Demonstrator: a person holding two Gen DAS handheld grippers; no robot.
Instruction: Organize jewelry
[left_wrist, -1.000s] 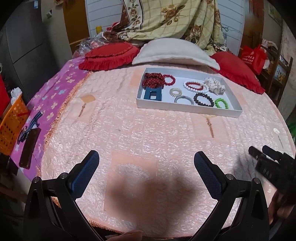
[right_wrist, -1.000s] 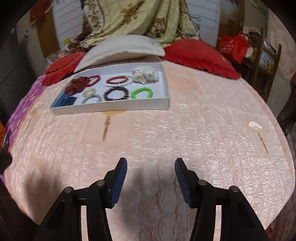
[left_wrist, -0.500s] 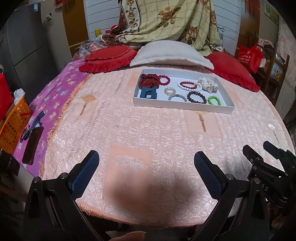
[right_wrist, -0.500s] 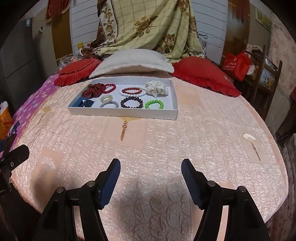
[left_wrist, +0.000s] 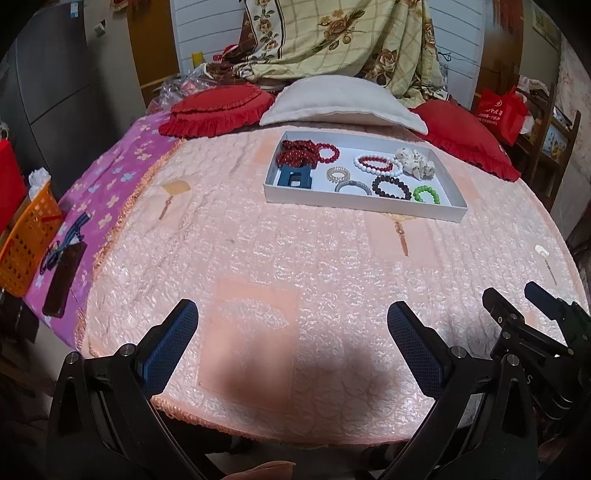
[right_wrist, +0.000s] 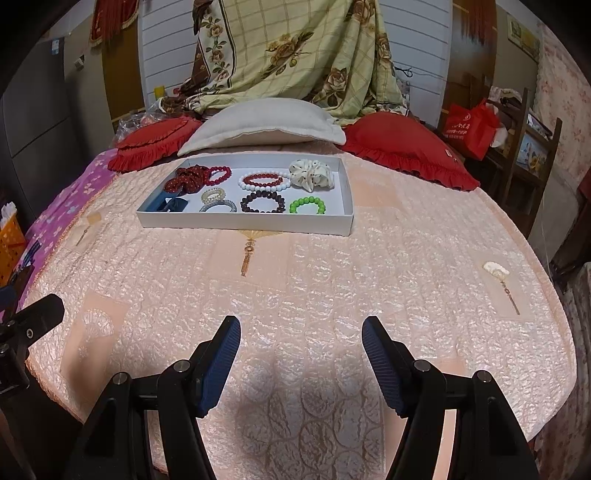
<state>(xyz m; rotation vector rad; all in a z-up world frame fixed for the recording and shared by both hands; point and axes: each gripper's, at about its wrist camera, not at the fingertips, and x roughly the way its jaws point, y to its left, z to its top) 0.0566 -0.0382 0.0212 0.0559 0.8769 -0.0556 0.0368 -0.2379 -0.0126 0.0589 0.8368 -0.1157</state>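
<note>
A shallow white tray (right_wrist: 240, 224) lies on the far half of a pink quilted bedspread (right_wrist: 332, 280), its long axis running left to right and its near long wall facing the grippers. In the right wrist view the tray holds two rows of items. Far row, left to right: a dark red scrunchie (right_wrist: 186, 179) touching a red bead bracelet (right_wrist: 219, 174), a white bead bracelet (right_wrist: 264, 181) ringed around a smaller red one, and a cream spotted scrunchie (right_wrist: 312, 174) in the far right corner. Near row, left to right: a blue hair claw clip (right_wrist: 173, 204) at the left end, a pale coil hair tie (right_wrist: 213, 194), a grey coil hair tie (right_wrist: 218, 206) just beside it, a dark brown bead bracelet (right_wrist: 263, 203) and a green bead bracelet (right_wrist: 307, 205). All bracelets lie flat, rings facing up.

The left gripper (left_wrist: 291, 325) hovers over the near edge of the bedspread, jaws spread wide and holding nothing. The right gripper (right_wrist: 301, 334) hovers likewise, its blue pads (right_wrist: 380, 363) well apart (a narrower gap than the left's) and empty. Both point toward the tray, which is well apart from them.

Beyond the tray lie a white pillow (right_wrist: 262, 123) between two red frilled cushions (right_wrist: 402, 147), under a draped floral blanket (right_wrist: 295, 48). An orange basket (left_wrist: 22, 240) stands at the far left.
</note>
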